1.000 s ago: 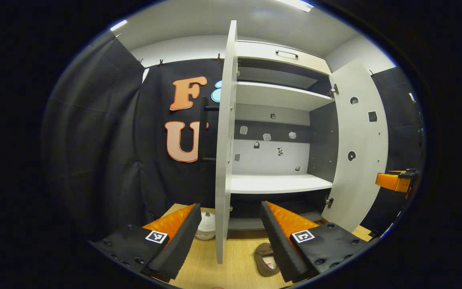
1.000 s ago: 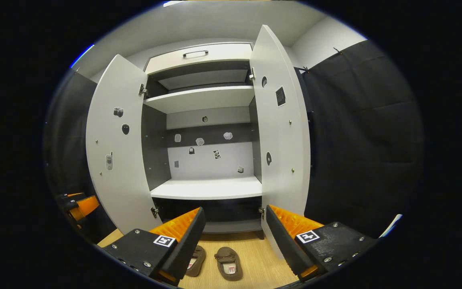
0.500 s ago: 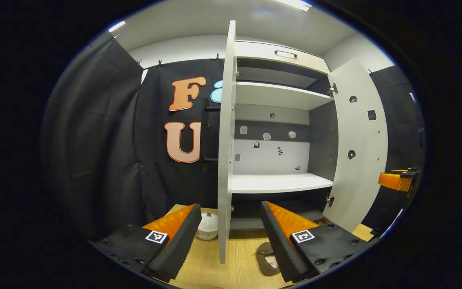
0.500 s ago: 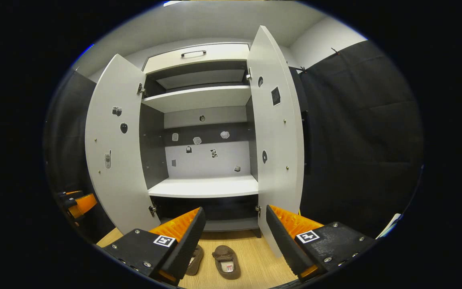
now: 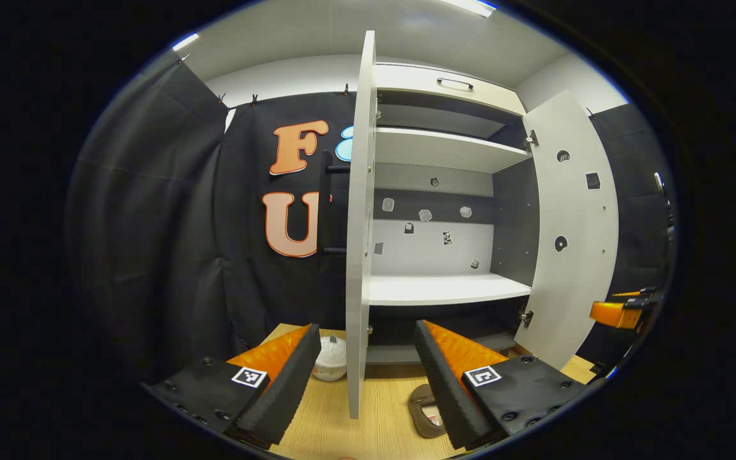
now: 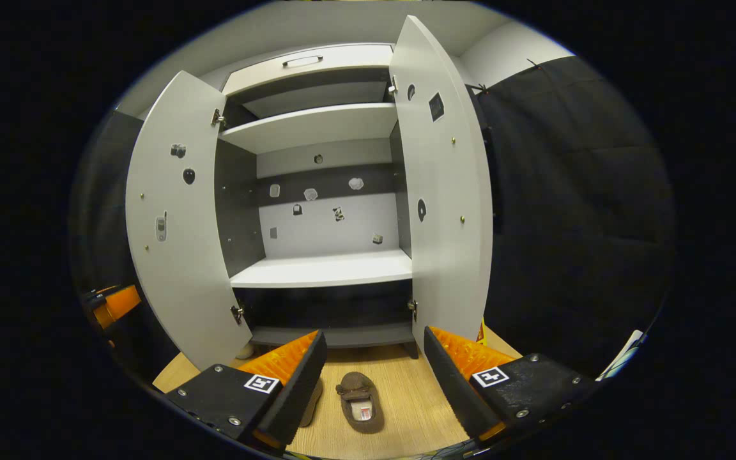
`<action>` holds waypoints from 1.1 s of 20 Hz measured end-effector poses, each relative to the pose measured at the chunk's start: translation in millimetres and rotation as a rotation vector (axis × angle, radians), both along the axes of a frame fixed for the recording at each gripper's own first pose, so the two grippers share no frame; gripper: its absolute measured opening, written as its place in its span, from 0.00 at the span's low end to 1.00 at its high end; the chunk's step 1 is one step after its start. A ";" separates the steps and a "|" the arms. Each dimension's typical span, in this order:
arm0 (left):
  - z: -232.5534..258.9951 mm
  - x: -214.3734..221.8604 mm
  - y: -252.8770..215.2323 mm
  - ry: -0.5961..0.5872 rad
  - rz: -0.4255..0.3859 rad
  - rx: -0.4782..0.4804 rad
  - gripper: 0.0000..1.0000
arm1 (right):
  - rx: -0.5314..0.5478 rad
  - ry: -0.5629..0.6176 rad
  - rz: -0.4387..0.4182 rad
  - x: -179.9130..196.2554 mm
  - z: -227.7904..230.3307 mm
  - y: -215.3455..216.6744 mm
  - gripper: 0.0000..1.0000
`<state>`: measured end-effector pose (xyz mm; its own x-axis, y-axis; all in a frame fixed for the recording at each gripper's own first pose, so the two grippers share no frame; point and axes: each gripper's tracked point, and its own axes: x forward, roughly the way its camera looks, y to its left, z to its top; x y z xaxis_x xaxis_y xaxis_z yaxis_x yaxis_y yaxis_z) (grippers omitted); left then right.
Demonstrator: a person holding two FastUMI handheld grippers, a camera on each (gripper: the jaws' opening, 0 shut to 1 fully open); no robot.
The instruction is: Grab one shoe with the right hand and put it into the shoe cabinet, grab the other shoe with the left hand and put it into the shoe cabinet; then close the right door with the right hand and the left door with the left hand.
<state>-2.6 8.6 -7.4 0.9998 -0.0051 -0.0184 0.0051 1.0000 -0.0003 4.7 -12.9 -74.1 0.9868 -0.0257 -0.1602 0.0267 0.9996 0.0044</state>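
Observation:
Two brown shoes lie on the wooden floor before the white shoe cabinet. In the right gripper view one shoe sits between my open right gripper's fingers, well below them; the other shoe is half hidden behind the left finger. Both cabinet doors, the left door and the right door, stand wide open. In the left gripper view my open left gripper faces the left door's edge, and one shoe peeks out beside its right finger. The right gripper shows at the far right.
A small white round object sits on the floor left of the cabinet. Black cloth walls close in on both sides. The cabinet's middle shelf is bare, with a dark low compartment beneath it. The left gripper shows at the left edge.
My right gripper has dipped downward, so the shoes and more floor show between its fingers. The left gripper has barely moved.

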 end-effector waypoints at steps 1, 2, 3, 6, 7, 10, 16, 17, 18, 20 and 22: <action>-1.7 1.1 0.9 0.005 0.001 -0.002 0.96 | -0.001 0.032 0.003 2.5 -13.1 1.1 0.94; -1.6 1.3 2.5 0.007 0.008 0.006 0.99 | -0.004 0.061 0.006 5.7 -26.0 2.0 0.94; -1.5 0.9 3.8 0.004 0.015 0.016 0.96 | -0.010 0.086 0.009 9.5 -37.2 3.0 0.94; -0.9 1.4 7.8 0.006 0.026 0.029 0.96 | -0.032 0.173 0.036 19.7 -80.7 9.2 0.94; -1.7 2.0 10.5 0.007 0.034 0.033 0.96 | -0.032 0.211 0.051 22.9 -97.0 12.8 0.94; -6.6 0.6 13.3 0.021 0.042 0.029 0.96 | -0.054 0.304 0.073 37.5 -145.4 16.1 0.94; -8.5 -4.5 25.5 0.032 0.072 0.022 0.96 | -0.117 0.496 0.066 56.8 -239.1 4.8 0.89; -7.4 -5.4 28.2 0.030 0.079 0.024 0.96 | -0.119 0.522 0.055 58.6 -251.7 0.3 0.88; -6.4 -6.7 31.7 0.028 0.089 0.028 0.96 | -0.114 0.549 0.044 60.7 -264.0 -3.7 0.86; -5.7 -10.7 39.0 0.024 0.109 0.040 0.96 | -0.101 0.593 0.027 64.5 -283.3 -7.9 0.80; -5.1 -13.3 45.6 0.021 0.126 0.043 0.96 | -0.104 0.619 0.023 72.9 -300.4 -10.8 0.73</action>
